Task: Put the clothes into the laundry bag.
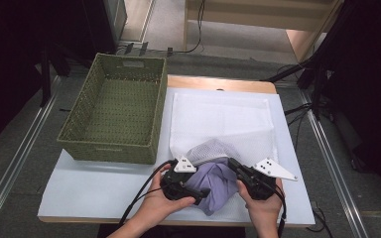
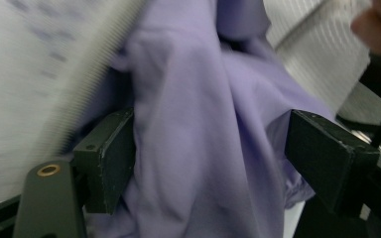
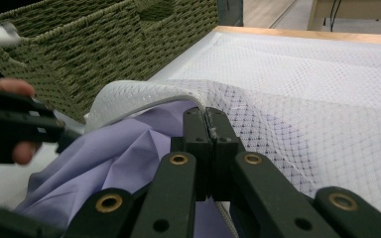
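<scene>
A purple garment [image 1: 217, 187] lies bunched at the mouth of a white mesh laundry bag [image 1: 218, 119] near the table's front edge. My left gripper [image 1: 198, 191] is at the garment's left side. In the left gripper view its jaws stand apart, open [image 2: 213, 148], with the purple garment [image 2: 203, 99] hanging between them. My right gripper [image 1: 234, 166] is at the garment's right side. In the right gripper view it is shut [image 3: 209, 124] on the rim of the mesh bag [image 3: 302, 99], holding the rim up over the garment [image 3: 129, 148].
An empty green woven basket [image 1: 106, 148] stands at the left of the white table [image 1: 94, 183], close beside the bag; it shows in the right gripper view too [image 3: 79, 49]. Metal rails run along the floor on both sides.
</scene>
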Motion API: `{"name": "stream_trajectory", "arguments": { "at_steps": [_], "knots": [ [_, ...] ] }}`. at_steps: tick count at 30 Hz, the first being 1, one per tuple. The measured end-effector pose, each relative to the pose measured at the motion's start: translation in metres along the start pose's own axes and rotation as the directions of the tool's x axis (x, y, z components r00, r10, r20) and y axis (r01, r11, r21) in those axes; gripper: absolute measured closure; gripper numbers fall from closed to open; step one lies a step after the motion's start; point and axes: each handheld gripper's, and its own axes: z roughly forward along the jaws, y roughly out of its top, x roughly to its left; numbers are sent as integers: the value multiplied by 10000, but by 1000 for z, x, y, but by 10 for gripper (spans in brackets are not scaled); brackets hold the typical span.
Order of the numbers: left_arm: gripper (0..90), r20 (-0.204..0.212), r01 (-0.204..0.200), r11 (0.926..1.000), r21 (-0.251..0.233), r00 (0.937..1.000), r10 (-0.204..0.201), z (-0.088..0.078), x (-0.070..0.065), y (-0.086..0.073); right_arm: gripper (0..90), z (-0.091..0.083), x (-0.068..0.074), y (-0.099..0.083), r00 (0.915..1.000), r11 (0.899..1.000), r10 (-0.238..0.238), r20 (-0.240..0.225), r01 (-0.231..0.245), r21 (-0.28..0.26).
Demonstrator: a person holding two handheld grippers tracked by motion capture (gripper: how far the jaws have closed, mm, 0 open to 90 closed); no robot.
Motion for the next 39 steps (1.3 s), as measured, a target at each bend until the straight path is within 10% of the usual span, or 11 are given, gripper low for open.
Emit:
{"name": "stream_trajectory", "arguments": {
  "at_steps": [8, 10, 13, 18, 22, 30, 35, 39],
  "knots": [
    [512, -604, -547, 9969, 574, 9965, 581, 16, -11, 8, 900, 1, 2, 0, 10000, 10000, -57, -68, 58, 17],
    [761, -178, -307, 9992, 275, 9994, 311, 13, -12, 12, 900, -1, 3, 1, 9999, 10000, -72, -122, 71, -35],
    [784, -69, -10, 9985, -545, 10000, 6, 9, -13, 23, 900, -4, 6, 4, 9997, 9998, -61, -229, 57, -185],
    [776, -570, 475, 9823, -1811, 9967, -587, 12, -10, 33, 900, -7, 7, 8, 9996, 9994, -45, -275, 36, -349],
    [573, -101, 693, 9871, -1442, 9974, -715, 23, -3, 27, 900, -6, 4, 6, 9999, 9996, 17, -163, -21, -271],
    [326, 78, 307, 9802, -1957, 9995, -297, -15, -3, 14, 900, -3, 0, 3, 10000, 9998, 71, -69, -72, -195],
    [254, 133, -190, 9965, -808, 9997, 201, -6, -12, 6, 900, -3, 0, 4, 9999, 9997, 140, -59, -141, -180],
    [300, -710, -547, 9985, 82, 9959, 551, 17, -20, 4, 900, -1, 4, 4, 9999, 9998, 50, -135, -53, -179]
  ]
}}
